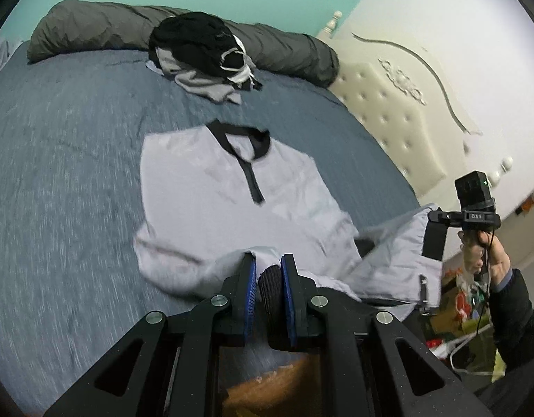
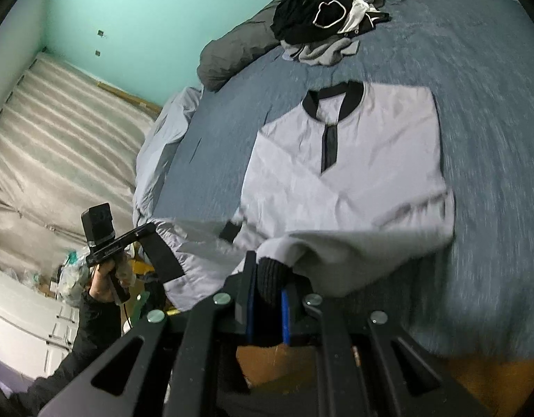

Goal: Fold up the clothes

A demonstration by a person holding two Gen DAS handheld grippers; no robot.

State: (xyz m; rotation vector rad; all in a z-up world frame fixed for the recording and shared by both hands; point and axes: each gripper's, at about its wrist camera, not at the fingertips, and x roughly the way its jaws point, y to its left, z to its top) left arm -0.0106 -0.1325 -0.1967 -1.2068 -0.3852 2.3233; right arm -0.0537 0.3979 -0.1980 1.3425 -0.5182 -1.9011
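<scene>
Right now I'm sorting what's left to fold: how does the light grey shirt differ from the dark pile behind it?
The light grey shirt lies spread flat mid-bed, collar up; the dark pile sits crumpled against the grey pillow. The shirt is one pale garment with black trim; the pile mixes black, white and grey pieces. Both grippers grip the shirt's hem; nothing touches the pile. Both rest on the blue bedspread.

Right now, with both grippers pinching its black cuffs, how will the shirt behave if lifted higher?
The shirt looks thin and floppy: fabric sags between the grippers. It probably weighs little, since pinches at the cuffs carry its raised sleeves. The body may drag and wrinkle on the bed.
</scene>
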